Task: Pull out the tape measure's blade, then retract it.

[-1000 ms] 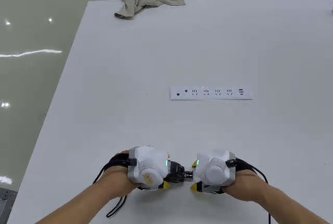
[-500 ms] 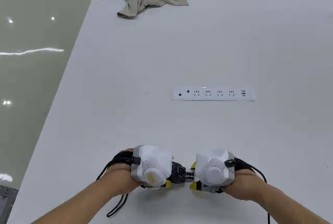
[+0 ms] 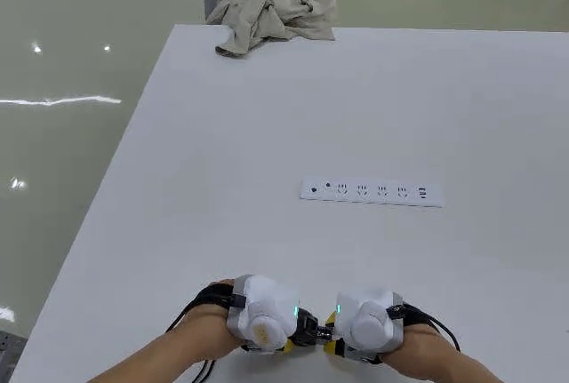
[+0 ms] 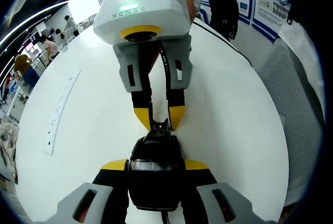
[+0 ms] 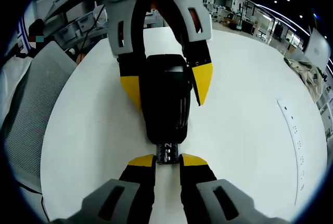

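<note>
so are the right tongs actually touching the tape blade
Touching. In the right gripper view the right tongs are shut on the blade, with its printed strip pinched between both yellow tips and no gap.

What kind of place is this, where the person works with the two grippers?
Probably a lab or open workshop hall, not a home: a large white table with a power strip on it, a glossy floor, and posters on a wall.
</note>
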{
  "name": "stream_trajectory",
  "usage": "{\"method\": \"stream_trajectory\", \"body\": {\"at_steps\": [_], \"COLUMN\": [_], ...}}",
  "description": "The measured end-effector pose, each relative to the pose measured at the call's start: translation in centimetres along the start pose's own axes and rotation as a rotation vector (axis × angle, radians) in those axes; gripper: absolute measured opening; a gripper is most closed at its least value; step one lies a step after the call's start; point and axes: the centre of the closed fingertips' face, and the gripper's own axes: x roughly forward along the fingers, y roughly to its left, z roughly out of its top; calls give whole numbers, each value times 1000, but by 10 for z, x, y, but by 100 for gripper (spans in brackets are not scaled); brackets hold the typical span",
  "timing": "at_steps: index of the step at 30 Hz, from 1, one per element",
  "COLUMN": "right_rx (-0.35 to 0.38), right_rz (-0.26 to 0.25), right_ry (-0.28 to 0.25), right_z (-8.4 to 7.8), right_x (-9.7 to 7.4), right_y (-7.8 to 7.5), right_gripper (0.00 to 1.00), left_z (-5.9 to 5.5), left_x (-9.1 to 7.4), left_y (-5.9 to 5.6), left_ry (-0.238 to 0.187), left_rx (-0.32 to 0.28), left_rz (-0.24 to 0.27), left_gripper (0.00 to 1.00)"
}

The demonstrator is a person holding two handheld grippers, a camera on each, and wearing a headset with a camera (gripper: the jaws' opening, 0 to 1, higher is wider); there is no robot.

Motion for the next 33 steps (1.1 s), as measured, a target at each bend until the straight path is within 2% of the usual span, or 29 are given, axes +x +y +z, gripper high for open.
{"method": "stream_trajectory", "body": {"at_steps": [8, 10, 17, 33], "right_rx": [-15, -54, -42, -40], "right_rz": [10, 16, 18, 14], "right_ry": [-10, -17, -25, -26], "right_z": [0, 0, 0, -6], "right_x": [-1, 0, -1, -4], "right_y": [0, 0, 0, -3], "right_gripper": [16, 15, 14, 13], "left_z": [0, 0, -1, -2], "left_x": [0, 0, 1, 1], "left_y": [-1, -1, 0, 2], "left_ry": [9, 11, 17, 21], "left_rx": [8, 7, -2, -25], "left_rz": [-10, -15, -35, -36], "left_gripper": [36, 35, 35, 34]}}
